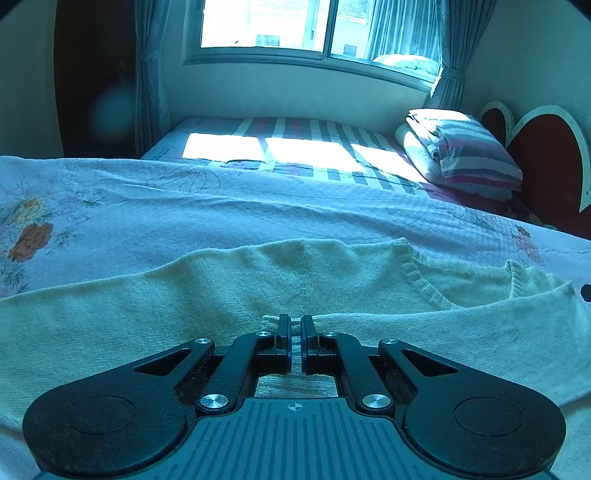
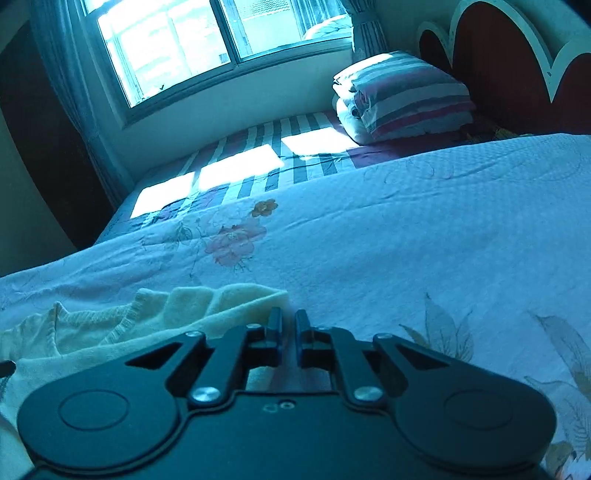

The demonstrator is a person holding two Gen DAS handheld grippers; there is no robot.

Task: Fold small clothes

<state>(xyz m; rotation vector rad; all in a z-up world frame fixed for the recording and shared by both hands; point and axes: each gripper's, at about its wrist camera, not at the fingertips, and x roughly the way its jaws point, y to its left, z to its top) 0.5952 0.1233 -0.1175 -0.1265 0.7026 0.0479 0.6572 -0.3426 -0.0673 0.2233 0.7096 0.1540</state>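
Note:
A cream knit sweater [image 1: 258,280] lies spread on the floral bedspread [image 1: 184,206], its ribbed V-neck [image 1: 424,284] to the right. My left gripper [image 1: 296,325] is shut on a fold of the sweater's near edge, with knit fabric between its fingers. In the right wrist view the sweater [image 2: 166,314] lies at the lower left with its neck ribbing showing. My right gripper [image 2: 289,321] sits at the sweater's right edge, jaws nearly closed with a narrow gap; whether cloth is pinched there is hidden.
A folded striped quilt and pillow [image 1: 461,151] sit at the far right by the red heart-shaped headboard [image 1: 546,162]. A striped sheet [image 1: 295,144] in sunlight lies beyond the bedspread, under the window [image 1: 295,26]. Curtains hang at both sides.

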